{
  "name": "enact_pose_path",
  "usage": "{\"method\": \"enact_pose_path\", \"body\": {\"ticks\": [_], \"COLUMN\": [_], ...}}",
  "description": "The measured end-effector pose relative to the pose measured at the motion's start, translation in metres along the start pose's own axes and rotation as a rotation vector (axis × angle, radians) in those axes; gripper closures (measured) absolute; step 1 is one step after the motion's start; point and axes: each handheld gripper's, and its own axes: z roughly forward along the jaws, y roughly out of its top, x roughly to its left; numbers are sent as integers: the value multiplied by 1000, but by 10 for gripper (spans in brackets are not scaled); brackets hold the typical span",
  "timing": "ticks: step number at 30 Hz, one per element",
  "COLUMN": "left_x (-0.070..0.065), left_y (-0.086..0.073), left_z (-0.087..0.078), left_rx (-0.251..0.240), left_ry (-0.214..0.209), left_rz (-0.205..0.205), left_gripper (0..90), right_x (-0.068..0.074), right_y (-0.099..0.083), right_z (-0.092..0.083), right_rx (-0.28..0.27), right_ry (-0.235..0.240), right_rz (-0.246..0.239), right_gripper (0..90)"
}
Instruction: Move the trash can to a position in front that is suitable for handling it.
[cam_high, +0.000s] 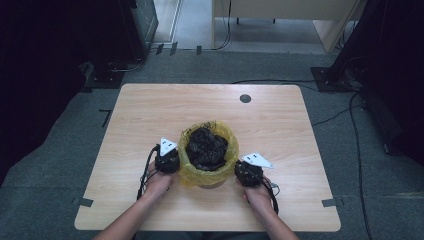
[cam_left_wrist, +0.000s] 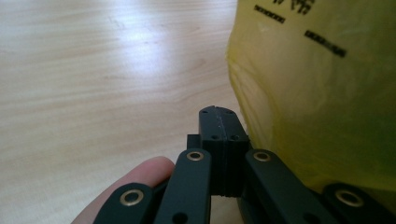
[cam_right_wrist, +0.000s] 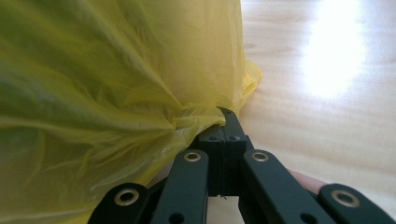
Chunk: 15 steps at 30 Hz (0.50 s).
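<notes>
Both our grippers are closed and hold nothing: the left gripper (cam_left_wrist: 222, 122) just beside the yellow bag (cam_high: 207, 170), the right gripper (cam_right_wrist: 225, 125) touching its folds. The bag lines a bin mid-table (cam_high: 150, 110). We should open wide before pinching the rim.

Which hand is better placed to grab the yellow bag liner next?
Right, probably. The right claw, shut, already has folds of the yellow bag bunched against its tip. The left claw, also shut, sits beside the bag with bare table ahead.
</notes>
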Motion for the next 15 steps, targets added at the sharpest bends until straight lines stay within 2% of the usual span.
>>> {"method": "enact_pose_path", "body": {"ticks": [1, 8, 11, 13, 15], "left_x": [-3, -8, -7, -4, 3], "left_y": [-3, -8, -9, -6, -2], "left_z": [-3, -10, -14, -17, -23], "left_rx": [-2, 8, 13, 9, 8], "left_ry": [-1, 20, 45, 75, 91], "left_rz": [-15, -19, -19, -20, -45], "left_gripper": [900, 900, 900, 875, 813], "right_x": [1, 6, 7, 8, 6], "right_y": [-2, -11, -15, -17, -19], "right_z": [-3, -16, -20, -23, -27], "right_rx": [1, 19, 28, 34, 45], "right_ry": [3, 9, 43, 35, 11], "right_rz": [3, -1, 35, 28, 41], "right_gripper": [900, 900, 895, 739, 580]}}
